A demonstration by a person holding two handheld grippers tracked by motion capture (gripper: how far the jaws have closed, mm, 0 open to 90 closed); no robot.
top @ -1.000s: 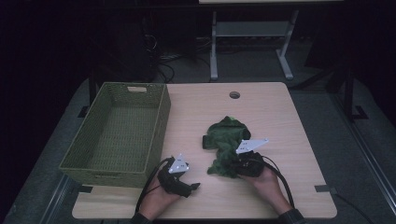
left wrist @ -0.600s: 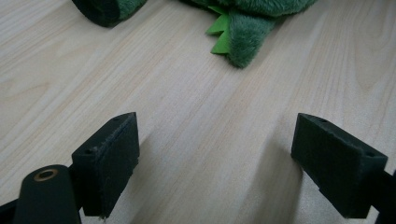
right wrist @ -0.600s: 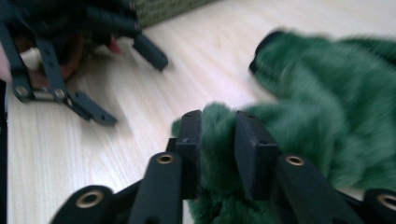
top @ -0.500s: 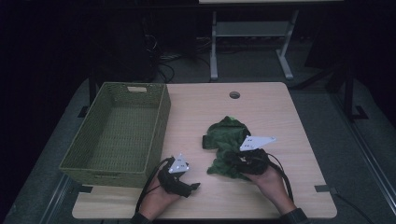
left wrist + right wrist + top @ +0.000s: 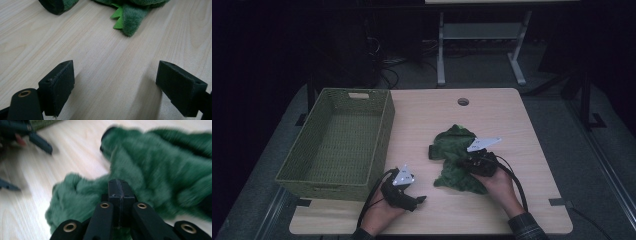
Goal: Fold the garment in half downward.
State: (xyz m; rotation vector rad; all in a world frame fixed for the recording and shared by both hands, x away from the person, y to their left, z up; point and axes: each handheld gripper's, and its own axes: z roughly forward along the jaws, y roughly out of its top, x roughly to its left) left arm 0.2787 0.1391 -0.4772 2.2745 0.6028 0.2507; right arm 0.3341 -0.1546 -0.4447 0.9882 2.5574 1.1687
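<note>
Two tools working | right tool having just been closing, now pinching green plush toy at frame centre-right on tabletop, lift looking ready | left tool gaping, idling lower centre.

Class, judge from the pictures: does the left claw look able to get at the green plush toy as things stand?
Probably yes: the left claw stands open, with bare table between it and the green plush toy.

Green plush toy, olive woven basket, pale wood table
</note>
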